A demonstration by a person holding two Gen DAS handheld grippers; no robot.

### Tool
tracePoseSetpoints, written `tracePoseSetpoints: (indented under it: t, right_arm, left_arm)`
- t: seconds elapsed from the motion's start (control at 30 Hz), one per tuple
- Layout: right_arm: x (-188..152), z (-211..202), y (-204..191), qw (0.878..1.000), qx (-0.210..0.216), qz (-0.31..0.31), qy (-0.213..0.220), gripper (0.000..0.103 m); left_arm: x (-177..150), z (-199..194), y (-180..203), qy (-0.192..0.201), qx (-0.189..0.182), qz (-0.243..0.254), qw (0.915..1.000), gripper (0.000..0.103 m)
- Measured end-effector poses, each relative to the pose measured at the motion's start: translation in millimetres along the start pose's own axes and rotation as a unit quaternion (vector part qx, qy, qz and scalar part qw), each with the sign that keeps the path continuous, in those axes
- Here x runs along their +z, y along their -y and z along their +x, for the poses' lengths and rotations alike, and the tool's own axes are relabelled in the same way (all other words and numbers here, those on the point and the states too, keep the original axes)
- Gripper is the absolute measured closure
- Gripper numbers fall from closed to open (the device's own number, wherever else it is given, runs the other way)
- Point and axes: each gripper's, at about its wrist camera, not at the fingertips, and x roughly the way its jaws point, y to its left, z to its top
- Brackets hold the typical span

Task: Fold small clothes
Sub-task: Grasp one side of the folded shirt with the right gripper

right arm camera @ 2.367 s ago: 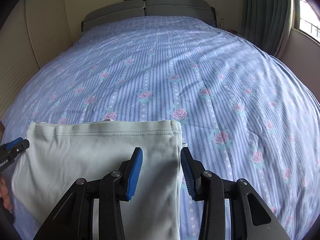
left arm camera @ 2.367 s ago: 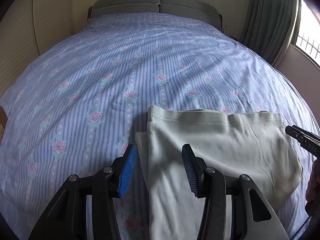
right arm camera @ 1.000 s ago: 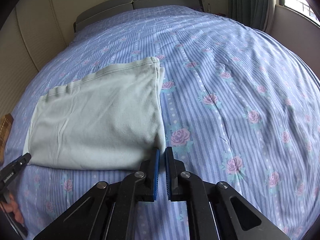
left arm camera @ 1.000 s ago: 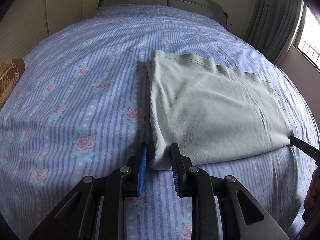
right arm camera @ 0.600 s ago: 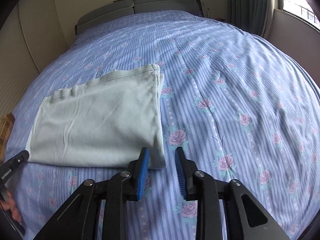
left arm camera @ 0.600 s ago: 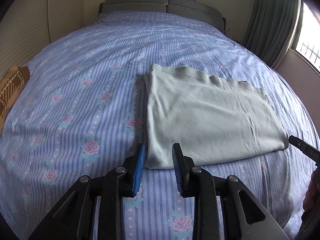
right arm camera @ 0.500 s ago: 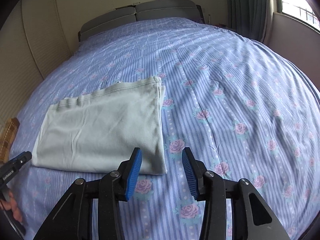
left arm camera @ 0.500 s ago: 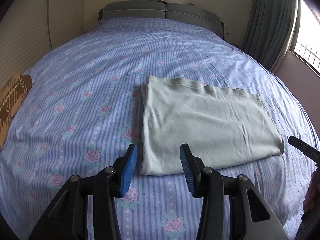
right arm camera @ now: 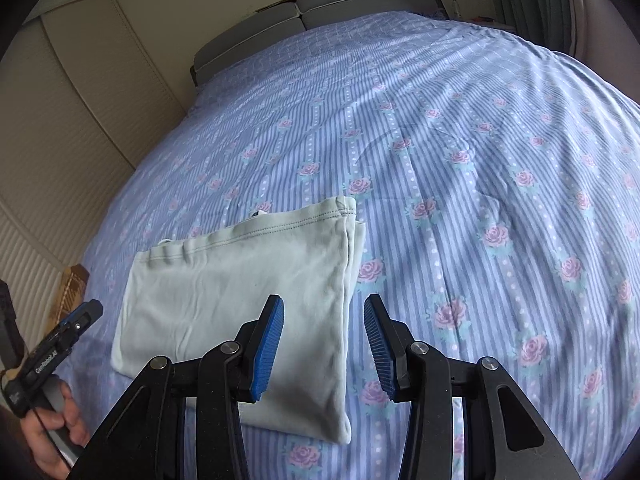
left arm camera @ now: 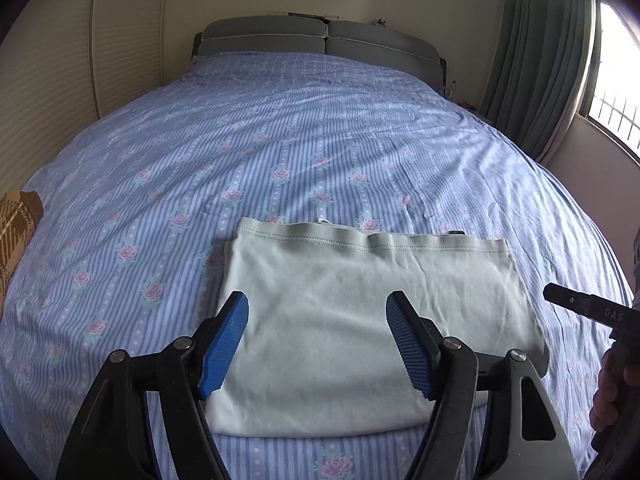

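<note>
As it lies: folded garment [left arm camera: 360, 320] flat on bedsheet [left arm camera: 280, 140].
Handling: soft, light; take near corners.
Jaws: left gripper [left arm camera: 316, 344] opening, empty; right gripper [right arm camera: 324, 344] parted, empty.

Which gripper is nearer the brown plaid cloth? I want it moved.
Left. The left gripper hovers over the folded garment, nearer the brown plaid cloth; the right gripper hovers farther.

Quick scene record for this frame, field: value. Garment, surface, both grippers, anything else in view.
garment: pale green garment, folded into a flat rectangle, stitched hem on the far edge
surface: bed sheet, blue striped with roses
left gripper: jaws opening, above the garment, nothing gripped
right gripper: open, over the garment's right edge, nothing gripped
other: brown plaid cloth at the bed's left edge
</note>
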Motion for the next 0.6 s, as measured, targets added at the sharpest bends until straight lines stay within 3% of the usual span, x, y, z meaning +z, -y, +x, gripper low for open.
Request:
tracePoseSetpoints:
  t: [0.6]
  right_arm:
    - [20.1, 68.4, 16.5, 0.998, 0.032, 0.0, -0.051, 0.06]
  left_arm:
    - [7.9, 41.1, 9.6, -0.017, 0.002, 0.002, 0.9999, 0.032]
